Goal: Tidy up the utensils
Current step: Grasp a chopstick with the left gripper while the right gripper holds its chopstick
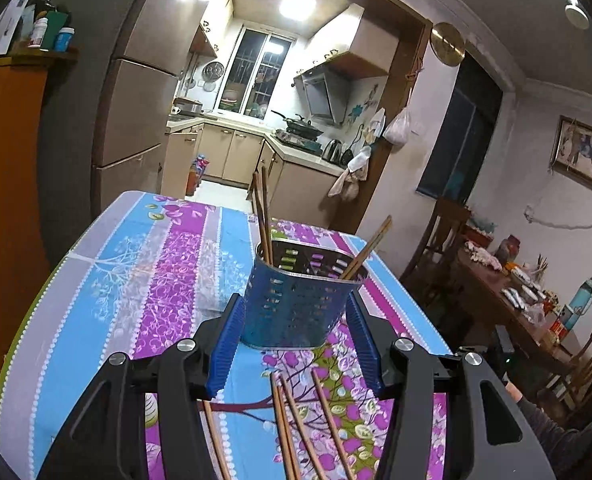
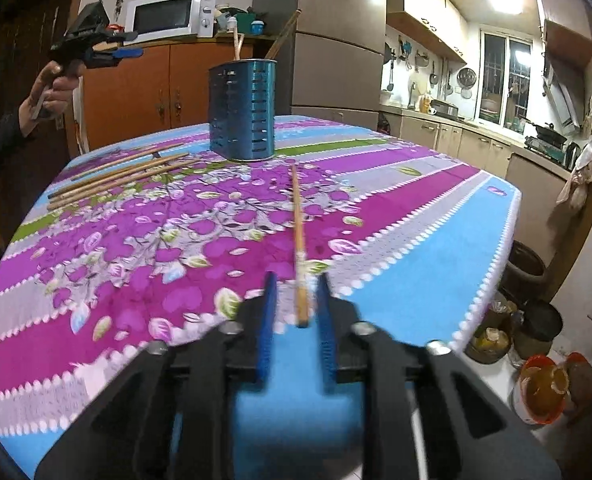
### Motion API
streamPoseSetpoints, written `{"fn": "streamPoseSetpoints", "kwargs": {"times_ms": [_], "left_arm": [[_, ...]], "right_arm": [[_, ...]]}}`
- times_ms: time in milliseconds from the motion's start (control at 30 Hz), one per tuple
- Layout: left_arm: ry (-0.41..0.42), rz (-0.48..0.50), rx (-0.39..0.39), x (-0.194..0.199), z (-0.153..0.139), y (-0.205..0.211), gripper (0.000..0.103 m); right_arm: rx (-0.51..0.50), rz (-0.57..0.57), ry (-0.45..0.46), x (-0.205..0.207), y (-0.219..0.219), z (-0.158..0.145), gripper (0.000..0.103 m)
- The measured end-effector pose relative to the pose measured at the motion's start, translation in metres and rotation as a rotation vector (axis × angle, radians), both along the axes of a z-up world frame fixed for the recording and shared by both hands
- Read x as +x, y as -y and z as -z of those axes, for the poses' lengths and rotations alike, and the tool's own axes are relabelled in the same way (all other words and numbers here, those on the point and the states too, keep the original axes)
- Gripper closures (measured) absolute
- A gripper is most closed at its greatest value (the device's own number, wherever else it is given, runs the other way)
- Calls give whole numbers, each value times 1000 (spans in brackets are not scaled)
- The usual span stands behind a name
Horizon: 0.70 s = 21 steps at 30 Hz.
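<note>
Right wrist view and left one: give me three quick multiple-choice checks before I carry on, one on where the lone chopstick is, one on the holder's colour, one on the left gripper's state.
1. Where is the single chopstick?
A. Between the right gripper's fingers
B. Inside the holder
C. On the floor

2. What colour is the utensil holder?
A. Red
B. Blue
C. White

3. How does the left gripper stand?
A. Shut on a chopstick
B. Shut on the holder
C. Open, carrying nothing

Answers: 1 A, its near end sits between the blue fingers of the right gripper, the rest pointing out over the tablecloth. 2 B, its slotted metal wall is blue. 3 C, its fingers are spread wide with nothing between them; the right view shows it raised clear of the table.
</note>
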State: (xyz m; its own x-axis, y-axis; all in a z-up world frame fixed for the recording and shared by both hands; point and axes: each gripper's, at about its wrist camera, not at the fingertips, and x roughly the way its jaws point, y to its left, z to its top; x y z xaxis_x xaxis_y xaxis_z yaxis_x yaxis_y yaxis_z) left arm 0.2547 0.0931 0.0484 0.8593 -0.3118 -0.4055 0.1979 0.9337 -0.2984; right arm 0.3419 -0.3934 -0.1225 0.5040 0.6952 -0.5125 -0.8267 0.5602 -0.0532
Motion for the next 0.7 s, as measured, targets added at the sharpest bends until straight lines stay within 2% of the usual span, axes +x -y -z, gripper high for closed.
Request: {"fn": "streamPoseSetpoints", "kwargs": {"times_ms": [167, 200, 333, 400, 533, 700], "left_arm": [[-21, -58, 108, -19, 25, -1, 50], [-25, -64, 110, -23, 30, -5, 50], [-22, -146, 214, -51, 51, -19, 50], [-14, -168, 302, -68, 63, -21, 50], [-52, -167, 330, -94, 92, -26, 50], [-31, -121, 389, -132, 134, 10, 50]], "right_arm": [[12, 63, 19, -20, -4, -11, 98], [14, 78, 29, -25, -3, -15, 98], [20, 171, 89, -64, -9, -55, 98], [5, 208, 113, -83, -15, -73, 98], [-24, 332, 172, -126, -36, -117, 98], [-4, 445, 278, -174, -62, -140, 99]]}}
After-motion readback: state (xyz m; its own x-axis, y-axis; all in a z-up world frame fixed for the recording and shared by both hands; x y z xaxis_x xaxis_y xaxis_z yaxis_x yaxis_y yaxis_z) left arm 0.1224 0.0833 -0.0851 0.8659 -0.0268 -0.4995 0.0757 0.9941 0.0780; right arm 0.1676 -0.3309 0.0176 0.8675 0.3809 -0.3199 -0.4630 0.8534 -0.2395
